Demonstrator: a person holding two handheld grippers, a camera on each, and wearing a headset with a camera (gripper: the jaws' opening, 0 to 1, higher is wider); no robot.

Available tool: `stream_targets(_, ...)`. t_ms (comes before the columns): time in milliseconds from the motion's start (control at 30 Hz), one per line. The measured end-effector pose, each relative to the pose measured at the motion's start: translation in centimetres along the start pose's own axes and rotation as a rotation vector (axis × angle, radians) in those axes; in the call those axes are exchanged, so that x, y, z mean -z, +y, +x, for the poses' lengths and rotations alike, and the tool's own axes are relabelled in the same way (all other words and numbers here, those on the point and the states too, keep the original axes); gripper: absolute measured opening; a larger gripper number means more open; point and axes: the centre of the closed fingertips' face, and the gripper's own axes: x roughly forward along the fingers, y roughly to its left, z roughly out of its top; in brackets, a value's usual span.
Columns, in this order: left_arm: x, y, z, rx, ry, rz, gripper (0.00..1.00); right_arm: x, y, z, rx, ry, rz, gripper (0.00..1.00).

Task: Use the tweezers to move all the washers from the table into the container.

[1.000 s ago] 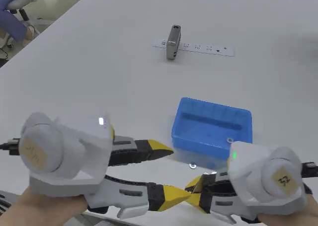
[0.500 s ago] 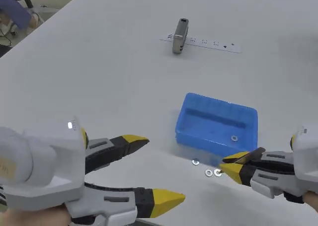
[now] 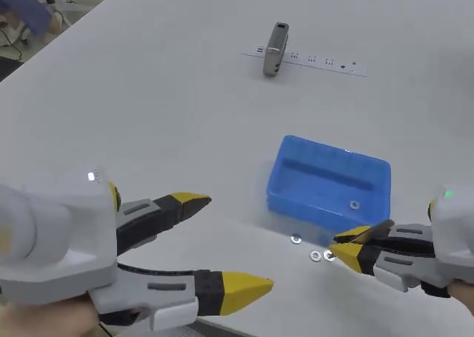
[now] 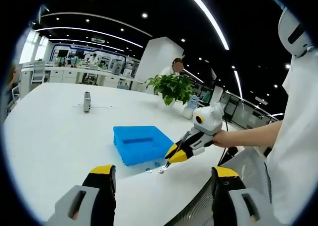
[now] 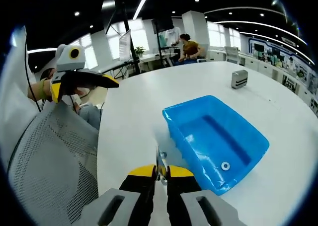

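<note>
A blue container (image 3: 307, 209) sits on the white table with one washer (image 3: 354, 204) inside it. Three washers lie on the table by its near wall: one (image 3: 296, 239) alone and a pair (image 3: 316, 256). My right gripper (image 3: 345, 248) is shut on the tweezers (image 3: 370, 231), whose tips point at the pair. In the right gripper view the tweezers (image 5: 159, 162) stick out of the shut jaws beside the container (image 5: 189, 131). My left gripper (image 3: 222, 242) stands open and holds nothing, left of the washers. The left gripper view has the container (image 4: 136, 154), the washers (image 4: 148, 171) and the right gripper (image 4: 176, 155).
A power strip with a grey adapter (image 3: 275, 48) lies far back on the table. The table's near edge runs just below the grippers. A mesh chair back (image 5: 44, 156) is at the left of the right gripper view. Other people are at a far bench.
The two grippers, close together a second ago, have moved apart: the left one to the left, the right one to the right with the tweezers. The head camera has shifted.
</note>
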Motion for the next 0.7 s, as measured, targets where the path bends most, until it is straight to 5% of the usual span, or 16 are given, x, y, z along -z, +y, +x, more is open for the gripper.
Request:
stream_targets(433, 0.5, -0.4, 0.4, 0.009, 0.020, 0.005, 0.80, 1.0, 0.8, 0.8, -0.025, 0.145, -0.252, 0.04)
stream_targets(700, 0.0, -0.5, 0.2, 0.005, 0.004, 0.016, 0.80, 1.2, 1.1, 0.8, -0.025, 0.165, -0.316, 0.02)
